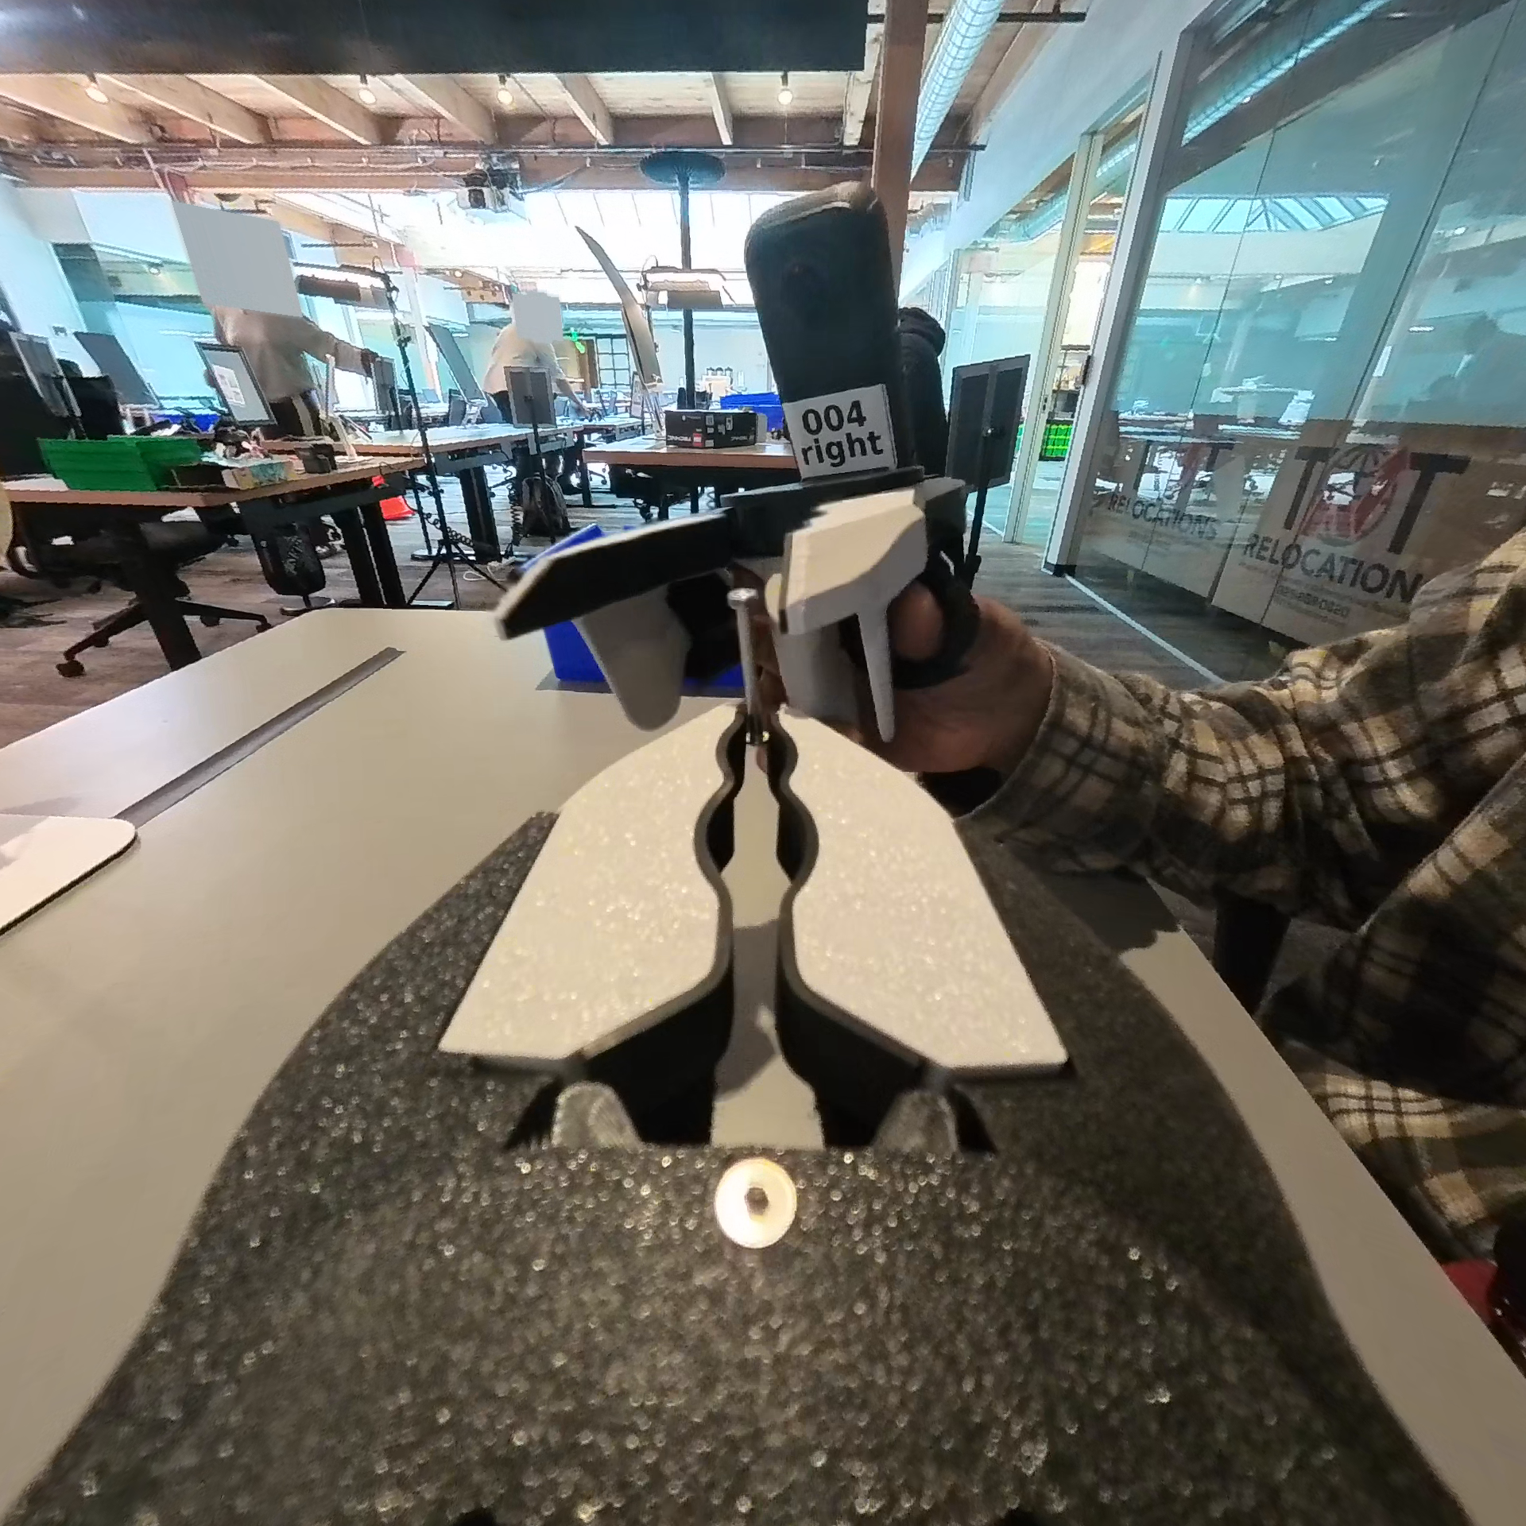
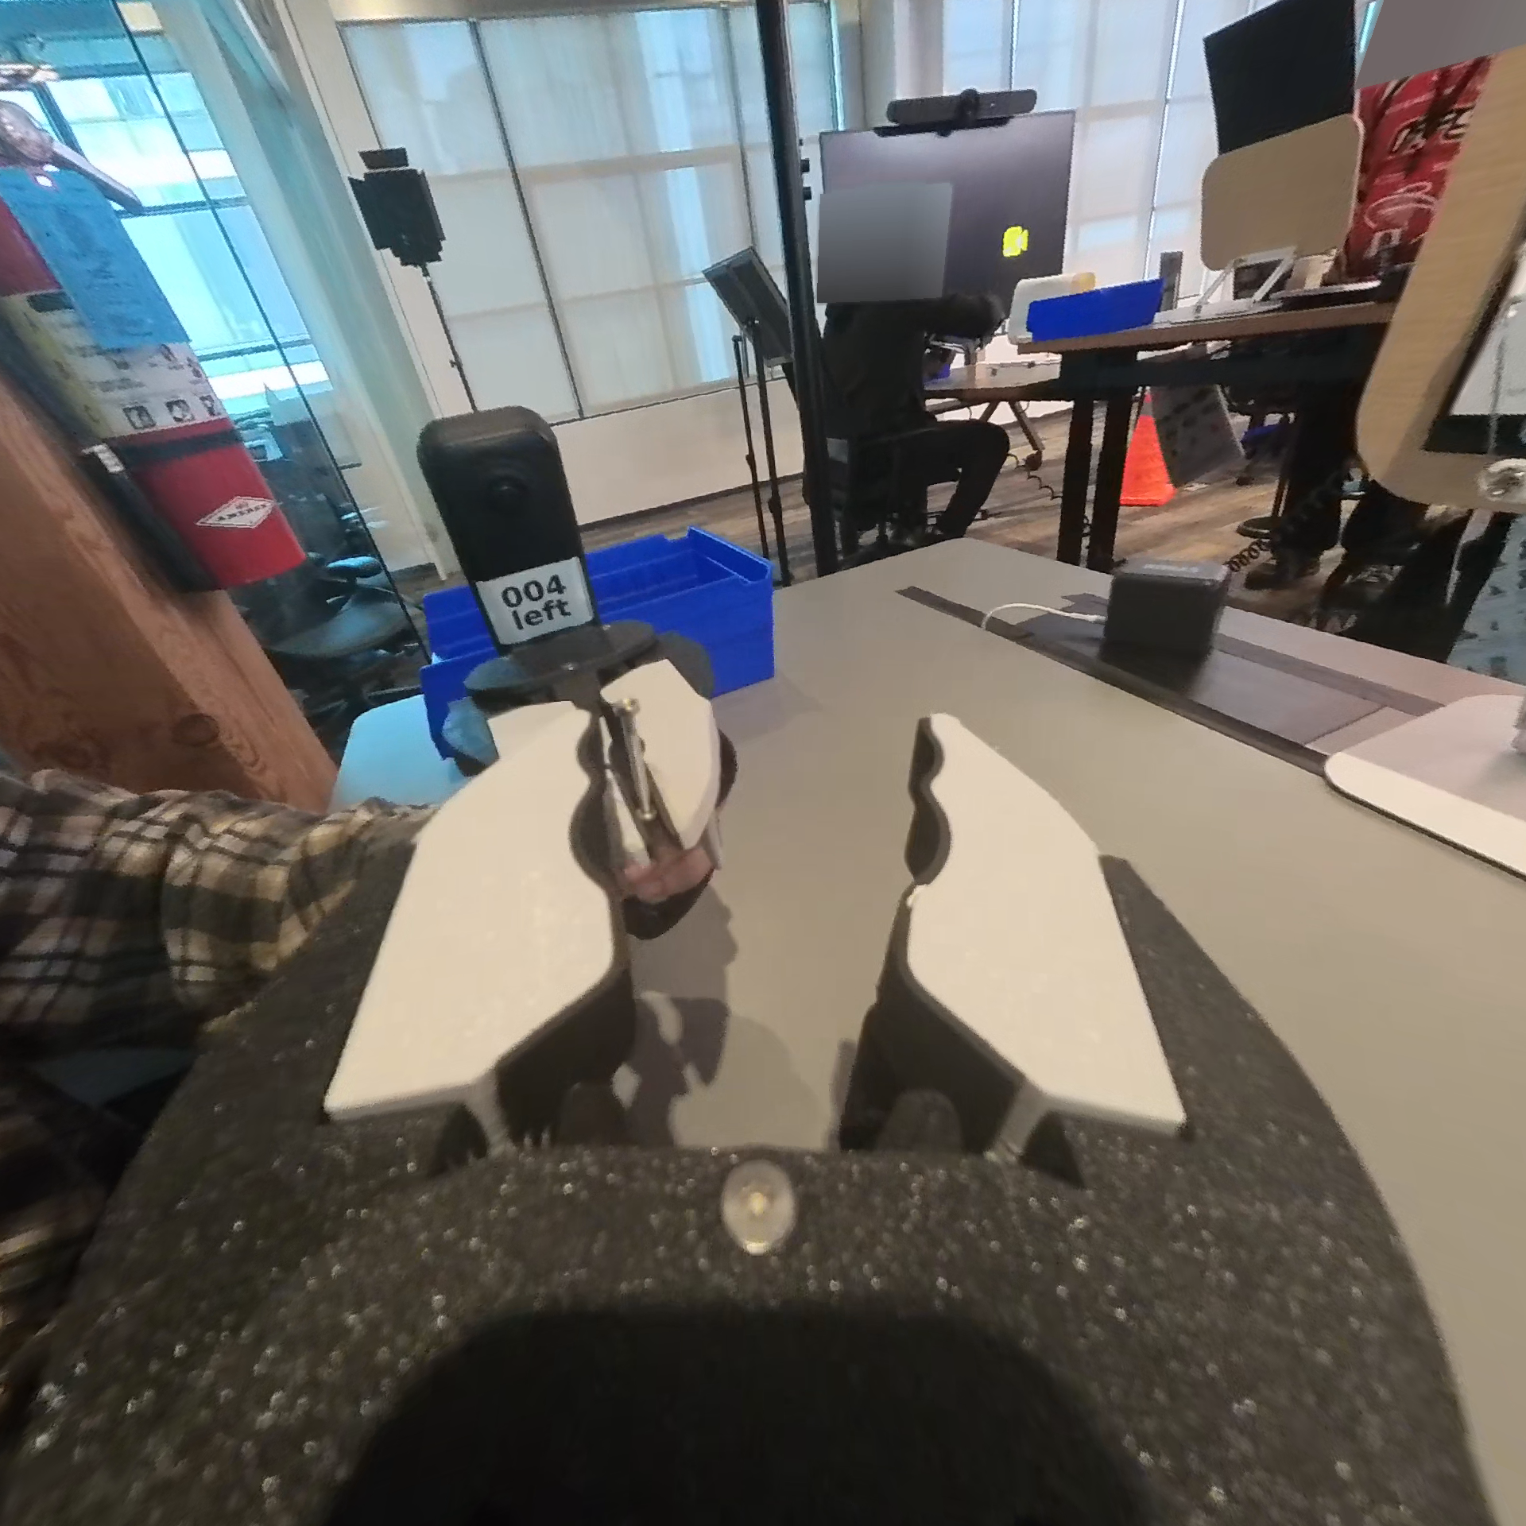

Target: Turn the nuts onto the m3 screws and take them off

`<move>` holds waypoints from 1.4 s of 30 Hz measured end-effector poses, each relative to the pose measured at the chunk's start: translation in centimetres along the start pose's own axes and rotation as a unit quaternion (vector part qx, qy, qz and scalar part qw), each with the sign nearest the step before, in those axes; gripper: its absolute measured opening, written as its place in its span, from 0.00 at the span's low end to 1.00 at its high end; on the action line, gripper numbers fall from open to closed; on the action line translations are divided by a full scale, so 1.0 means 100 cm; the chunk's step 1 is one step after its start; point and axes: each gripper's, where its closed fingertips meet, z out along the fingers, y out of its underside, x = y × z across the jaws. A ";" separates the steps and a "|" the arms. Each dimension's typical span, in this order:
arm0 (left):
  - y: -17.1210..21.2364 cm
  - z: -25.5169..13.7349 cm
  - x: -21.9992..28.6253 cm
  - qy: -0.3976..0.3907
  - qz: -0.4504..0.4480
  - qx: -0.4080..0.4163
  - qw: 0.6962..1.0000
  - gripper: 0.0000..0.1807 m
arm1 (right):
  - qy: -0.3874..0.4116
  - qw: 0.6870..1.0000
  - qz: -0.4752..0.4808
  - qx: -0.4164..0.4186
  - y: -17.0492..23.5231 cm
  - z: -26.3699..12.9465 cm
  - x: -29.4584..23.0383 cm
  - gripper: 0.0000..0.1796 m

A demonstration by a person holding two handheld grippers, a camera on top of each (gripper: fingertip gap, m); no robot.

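Above the grey table (image 1: pixel 248 826), a long screw (image 1: pixel 747 661) is held upright at its lower end, pinched at the tips of the left gripper (image 1: pixel 760 743), whose jaws are nearly closed on it. A small nut (image 1: pixel 758 733) is seen at the pinch. The right gripper (image 2: pixel 743 793) is kept wide apart, empty, just beside the screw. A blue bin (image 2: pixel 685 594) is seen behind.

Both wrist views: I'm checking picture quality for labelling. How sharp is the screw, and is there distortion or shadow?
Left wrist view: screw fairly sharp at the left gripper tips, room edges bowed by the wide lens. Right wrist view: screw small and softer, open right gripper casting soft shadows on the grey table.
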 end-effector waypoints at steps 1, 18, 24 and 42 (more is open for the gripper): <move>0.000 0.000 0.000 -0.001 0.001 0.000 1.000 0.02 | -0.005 1.000 0.000 -0.002 0.001 0.000 -0.002 0.38; 0.001 0.001 0.000 -0.004 0.006 -0.004 1.000 0.02 | -0.041 0.998 -0.024 -0.032 0.004 0.008 -0.030 0.12; 0.000 0.001 0.001 -0.002 0.008 -0.003 1.000 0.02 | -0.048 0.998 -0.039 -0.031 0.003 0.007 -0.033 0.03; -0.006 0.000 0.007 0.026 -0.003 0.019 0.999 0.02 | -0.108 0.994 -0.032 -0.013 -0.005 0.000 -0.037 0.06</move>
